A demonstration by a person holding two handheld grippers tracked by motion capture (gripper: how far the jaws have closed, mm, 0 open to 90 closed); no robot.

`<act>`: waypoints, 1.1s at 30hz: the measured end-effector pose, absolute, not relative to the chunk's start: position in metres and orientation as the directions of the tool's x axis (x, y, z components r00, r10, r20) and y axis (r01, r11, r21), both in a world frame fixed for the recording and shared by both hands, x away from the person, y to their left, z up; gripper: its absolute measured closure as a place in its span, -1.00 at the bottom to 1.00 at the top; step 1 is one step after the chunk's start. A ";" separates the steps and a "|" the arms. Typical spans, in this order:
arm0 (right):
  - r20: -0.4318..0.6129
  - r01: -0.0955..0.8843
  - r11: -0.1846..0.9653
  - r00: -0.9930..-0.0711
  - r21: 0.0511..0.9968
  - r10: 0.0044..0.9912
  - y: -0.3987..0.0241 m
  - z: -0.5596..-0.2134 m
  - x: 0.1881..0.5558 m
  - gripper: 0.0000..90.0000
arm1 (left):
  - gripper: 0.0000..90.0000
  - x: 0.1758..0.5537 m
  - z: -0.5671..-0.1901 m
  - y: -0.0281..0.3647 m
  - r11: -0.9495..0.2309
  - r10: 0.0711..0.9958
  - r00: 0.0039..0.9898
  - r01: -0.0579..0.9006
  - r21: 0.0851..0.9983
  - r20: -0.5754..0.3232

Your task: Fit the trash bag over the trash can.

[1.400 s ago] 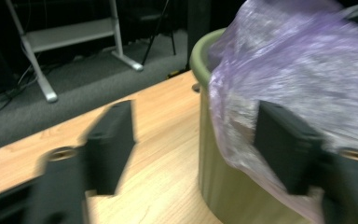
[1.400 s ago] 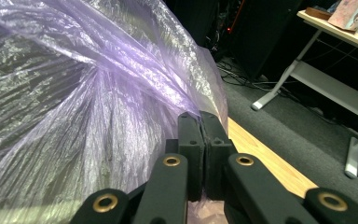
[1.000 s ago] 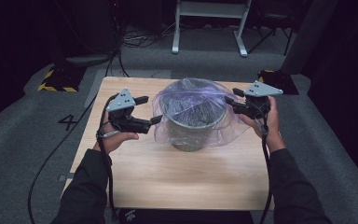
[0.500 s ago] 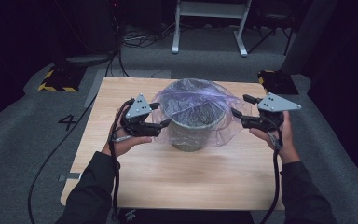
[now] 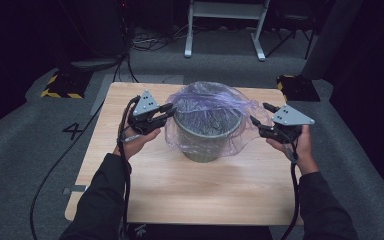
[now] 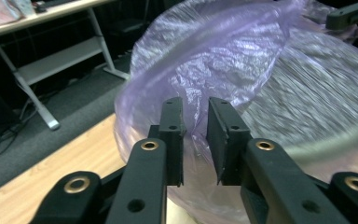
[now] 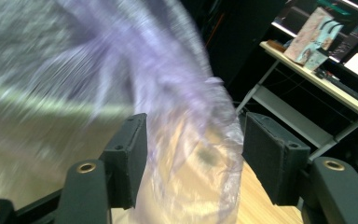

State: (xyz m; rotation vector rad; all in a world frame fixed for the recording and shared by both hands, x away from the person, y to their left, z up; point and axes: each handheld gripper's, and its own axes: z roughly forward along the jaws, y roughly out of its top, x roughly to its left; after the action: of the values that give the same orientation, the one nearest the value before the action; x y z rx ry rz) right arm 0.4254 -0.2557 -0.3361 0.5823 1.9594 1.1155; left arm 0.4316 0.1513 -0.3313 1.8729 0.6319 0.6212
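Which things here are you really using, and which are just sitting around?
Being used:
- purple plastic bag, draped over the grey bin
- left gripper, jaws just closing with a fold of the bag between them
- right gripper, open around the bag's edge

Just sitting around:
- white table frame behind
- yellow-and-black block on the floor

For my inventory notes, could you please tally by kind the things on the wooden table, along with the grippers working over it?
Bin: 1
Purple plastic bag draped over the bin: 1
Grippers: 2, the left gripper and the right gripper
Total: 4
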 end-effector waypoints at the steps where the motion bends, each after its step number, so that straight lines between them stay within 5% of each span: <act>1: -0.398 0.014 0.498 -0.580 0.867 0.711 -0.256 -0.335 0.429 -0.10 | 0.77 0.434 -0.331 0.151 -0.346 0.674 0.726 0.146 0.927 0.137; 4: -0.367 0.045 0.486 -0.595 0.873 0.715 -0.256 -0.331 0.441 0.00 | 0.83 0.443 -0.330 0.149 -0.352 0.681 0.719 0.150 0.924 0.142; 9: -0.359 0.073 0.511 -0.627 0.856 0.692 -0.252 -0.328 0.456 0.76 | 0.96 0.459 -0.333 0.149 -0.325 0.694 0.711 0.174 0.929 0.109; 11: -0.344 0.085 0.507 -0.637 0.857 0.689 -0.250 -0.329 0.461 0.91 | 0.98 0.465 -0.334 0.149 -0.314 0.699 0.709 0.188 0.931 0.092; 33: -0.152 0.340 0.401 -0.570 0.851 0.808 -0.235 -0.359 0.527 0.98 | 1.00 0.517 -0.370 0.140 -0.303 0.770 0.638 0.367 0.879 -0.001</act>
State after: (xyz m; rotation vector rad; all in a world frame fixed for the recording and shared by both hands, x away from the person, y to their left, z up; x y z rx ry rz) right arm 0.5268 -0.2350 -0.3590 0.9754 2.1019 1.0906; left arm 0.5174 0.1404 -0.3699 1.9108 0.8986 0.5334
